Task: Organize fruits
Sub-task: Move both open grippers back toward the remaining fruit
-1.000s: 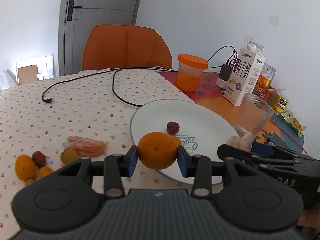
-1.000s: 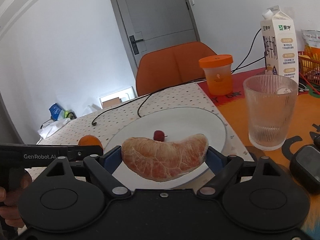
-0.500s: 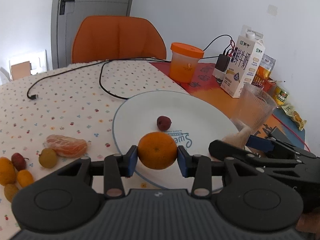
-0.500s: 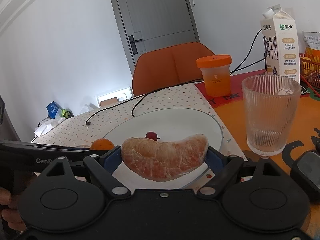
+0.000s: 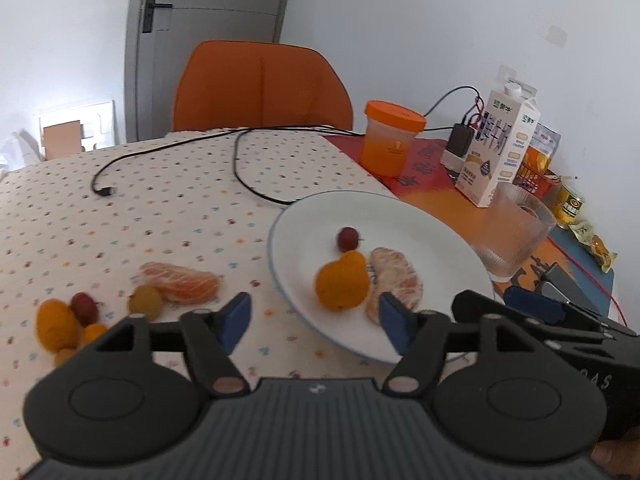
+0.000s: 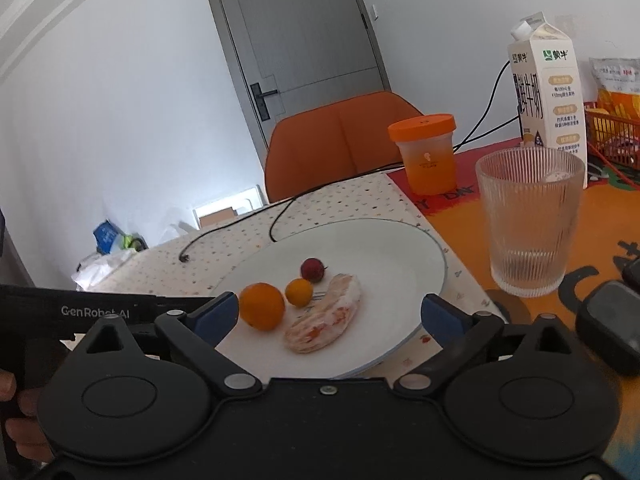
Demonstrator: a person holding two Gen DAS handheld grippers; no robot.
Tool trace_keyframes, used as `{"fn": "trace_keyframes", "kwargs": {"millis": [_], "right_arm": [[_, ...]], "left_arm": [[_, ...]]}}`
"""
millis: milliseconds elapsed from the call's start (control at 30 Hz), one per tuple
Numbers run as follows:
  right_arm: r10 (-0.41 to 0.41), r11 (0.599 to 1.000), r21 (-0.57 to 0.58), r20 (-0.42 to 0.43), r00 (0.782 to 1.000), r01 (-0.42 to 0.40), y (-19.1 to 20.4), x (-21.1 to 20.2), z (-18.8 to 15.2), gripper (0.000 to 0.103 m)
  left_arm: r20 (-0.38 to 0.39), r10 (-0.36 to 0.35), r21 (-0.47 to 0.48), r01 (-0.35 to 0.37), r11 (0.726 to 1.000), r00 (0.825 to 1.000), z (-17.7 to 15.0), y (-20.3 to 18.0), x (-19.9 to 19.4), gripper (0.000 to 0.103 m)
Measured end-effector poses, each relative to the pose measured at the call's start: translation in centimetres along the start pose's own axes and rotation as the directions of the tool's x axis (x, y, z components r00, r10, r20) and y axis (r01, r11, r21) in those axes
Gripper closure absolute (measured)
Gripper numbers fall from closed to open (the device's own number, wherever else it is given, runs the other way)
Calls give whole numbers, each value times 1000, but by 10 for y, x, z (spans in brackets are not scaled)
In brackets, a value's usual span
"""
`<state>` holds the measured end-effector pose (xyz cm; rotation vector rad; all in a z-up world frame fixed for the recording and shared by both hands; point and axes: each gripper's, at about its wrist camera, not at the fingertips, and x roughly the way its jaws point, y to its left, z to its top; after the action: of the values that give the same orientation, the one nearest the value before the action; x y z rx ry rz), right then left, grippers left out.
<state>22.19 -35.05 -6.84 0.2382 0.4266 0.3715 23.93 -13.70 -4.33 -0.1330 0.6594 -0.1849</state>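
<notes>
Fruit pile beyond the wide, empty left gripper appears only there; right gripper, also wide, faces the plate.

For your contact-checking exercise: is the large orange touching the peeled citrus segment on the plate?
Apart. The right wrist view shows bare plate between the large orange and the peeled citrus segment.

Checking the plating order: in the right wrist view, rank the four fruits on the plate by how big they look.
1. Pomelo segment, though it lies nearest the camera.
2. Orange.
3. Kumquat.
4. Red berry, close to the kumquat and farther back, so that order is unsure.
</notes>
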Motion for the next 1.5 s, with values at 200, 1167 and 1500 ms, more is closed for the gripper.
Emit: {"fn": "trace_keyframes", "kwargs": {"millis": [200, 1167, 1500], "right_arm": [[11, 1000, 19, -3, 1000, -11, 7, -5, -2, 0], [127, 992, -19, -38, 991, -127, 60, -2, -11, 0], [152, 986, -57, -56, 987, -156, 83, 4, -13, 0]], "left_arm": [[18, 22, -43, -22, 999, 1000, -4, 18, -17, 22], [113, 108, -131, -93, 987, 988, -28, 88, -79, 22], [88, 157, -190, -138, 972, 984, -37, 114, -81, 22]]}}
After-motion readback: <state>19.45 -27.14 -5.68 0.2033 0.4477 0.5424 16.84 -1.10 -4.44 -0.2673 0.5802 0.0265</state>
